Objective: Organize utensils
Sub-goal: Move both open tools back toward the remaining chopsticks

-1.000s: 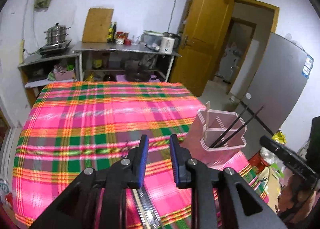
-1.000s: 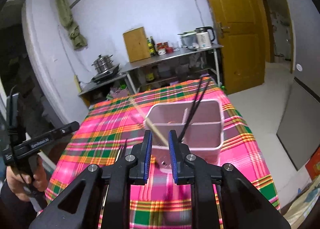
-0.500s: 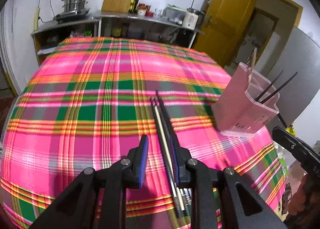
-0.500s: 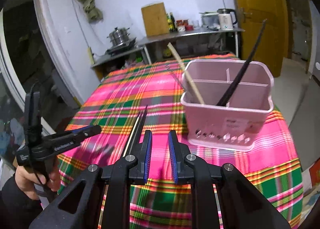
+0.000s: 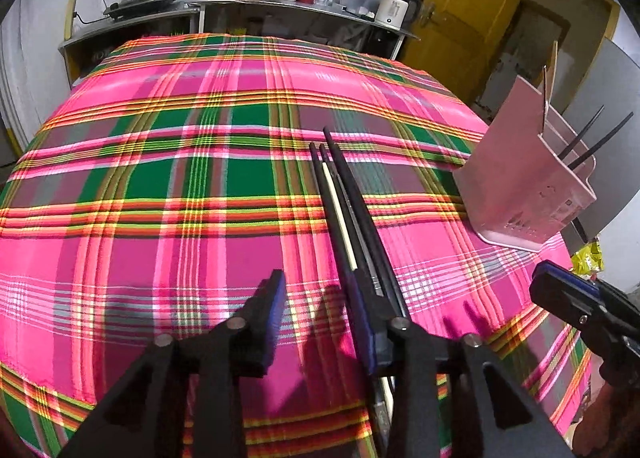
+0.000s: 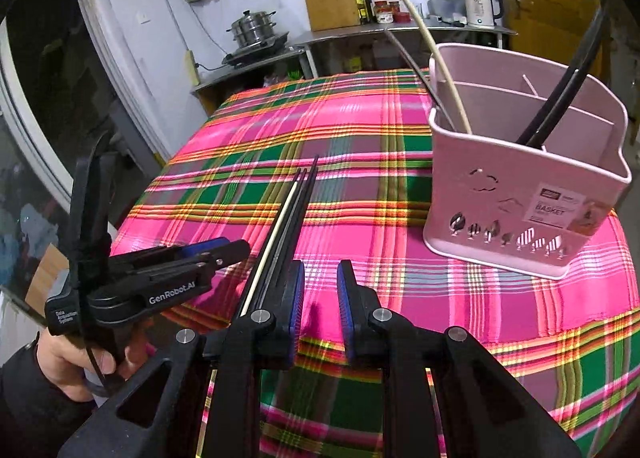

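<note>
Approaching the chopsticks (image 5: pixel 352 213) beside the pink basket (image 6: pixel 528 193).
Left gripper (image 5: pixel 320 322) jaws, just widened, stand apart and empty; right gripper (image 6: pixel 318 310) jaws apart, empty; next, straddle 1 stick.

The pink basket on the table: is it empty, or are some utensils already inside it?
Not empty. The pink basket stands upright and holds a pale chopstick in one compartment and two black chopsticks in another.

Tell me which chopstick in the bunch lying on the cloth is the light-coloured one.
The pale chopstick, second from the left in the left wrist view. The other sticks beside it are black or dark metal; it alone is cream-coloured, lying flat among them on the plaid tablecloth.
</note>
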Demonstrator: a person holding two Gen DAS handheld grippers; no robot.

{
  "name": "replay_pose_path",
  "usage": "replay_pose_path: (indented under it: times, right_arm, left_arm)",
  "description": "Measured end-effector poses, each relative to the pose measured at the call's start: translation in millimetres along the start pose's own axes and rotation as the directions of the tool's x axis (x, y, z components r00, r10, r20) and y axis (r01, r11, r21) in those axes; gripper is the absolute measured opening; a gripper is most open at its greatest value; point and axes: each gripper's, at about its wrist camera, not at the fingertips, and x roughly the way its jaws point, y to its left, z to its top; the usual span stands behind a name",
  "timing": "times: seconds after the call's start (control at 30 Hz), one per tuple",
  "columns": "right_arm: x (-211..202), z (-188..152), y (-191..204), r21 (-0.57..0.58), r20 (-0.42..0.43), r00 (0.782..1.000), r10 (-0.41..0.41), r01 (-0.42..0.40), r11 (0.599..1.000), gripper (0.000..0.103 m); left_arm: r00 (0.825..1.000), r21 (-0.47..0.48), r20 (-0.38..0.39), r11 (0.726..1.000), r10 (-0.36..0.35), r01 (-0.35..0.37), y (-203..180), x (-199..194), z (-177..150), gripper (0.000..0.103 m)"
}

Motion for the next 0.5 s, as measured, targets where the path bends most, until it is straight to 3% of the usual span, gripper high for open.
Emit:
replay_pose_path:
  times: [0.3, 0.5]
  right_arm:
    - [6.2, -0.6, -3.8, 0.012, -0.010, 1.000, -0.001, 0.001, 1.000, 0.017]
    - [6.5, -2.4, -1.5, 0.010, -0.013, 1.000, 0.002, -0.002, 1.000, 0.017]
  left_arm:
    - [0.997, 0.048, 0.022, 0.996, 0.076, -0.077, -10.2, 8.5, -2.7, 0.050]
    - [0.987, 0.084, 0.048, 0.984, 0.151, -0.155, -11.4, 11.3, -4.0, 0.046]
